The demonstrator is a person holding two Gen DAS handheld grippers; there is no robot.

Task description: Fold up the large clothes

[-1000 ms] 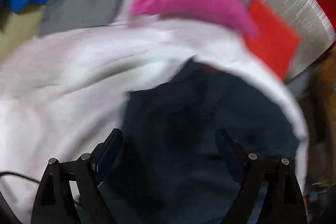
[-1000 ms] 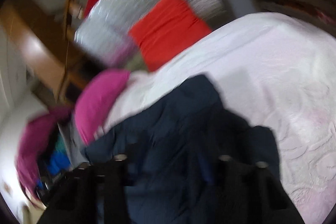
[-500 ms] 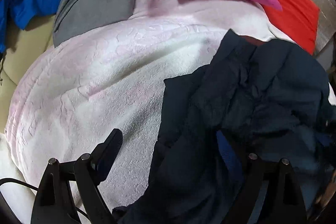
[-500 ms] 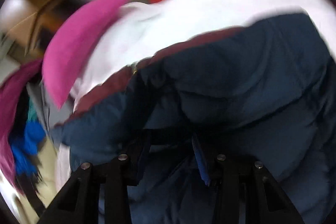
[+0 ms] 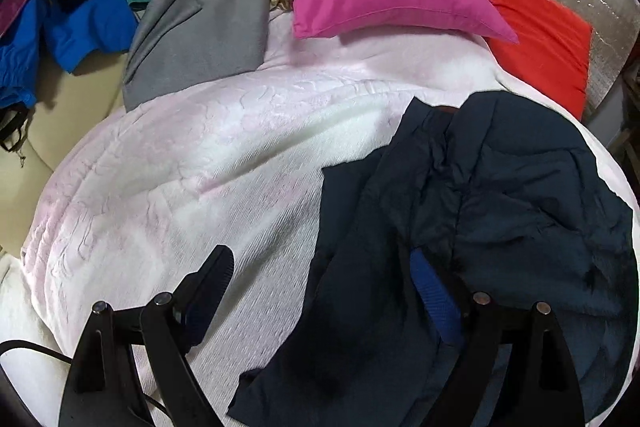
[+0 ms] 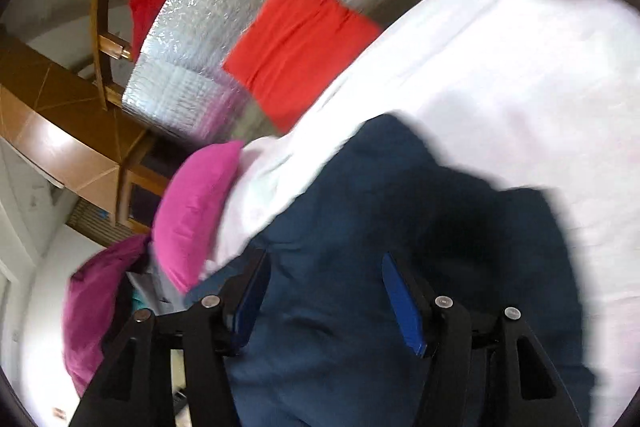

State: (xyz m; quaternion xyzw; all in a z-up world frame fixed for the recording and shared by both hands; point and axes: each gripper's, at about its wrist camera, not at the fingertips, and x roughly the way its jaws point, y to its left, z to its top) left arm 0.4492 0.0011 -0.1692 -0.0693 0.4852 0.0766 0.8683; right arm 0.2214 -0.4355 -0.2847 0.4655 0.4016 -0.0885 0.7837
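Navy jacket (image 5: 500,211) near blanket (image 5: 192,163) edge; left side bare.

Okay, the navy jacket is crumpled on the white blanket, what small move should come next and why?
Probably spread the navy jacket flat on the white blanket: it lies bunched and creased. The left gripper is open over its edge; the right gripper is opening above it, gripping nothing.
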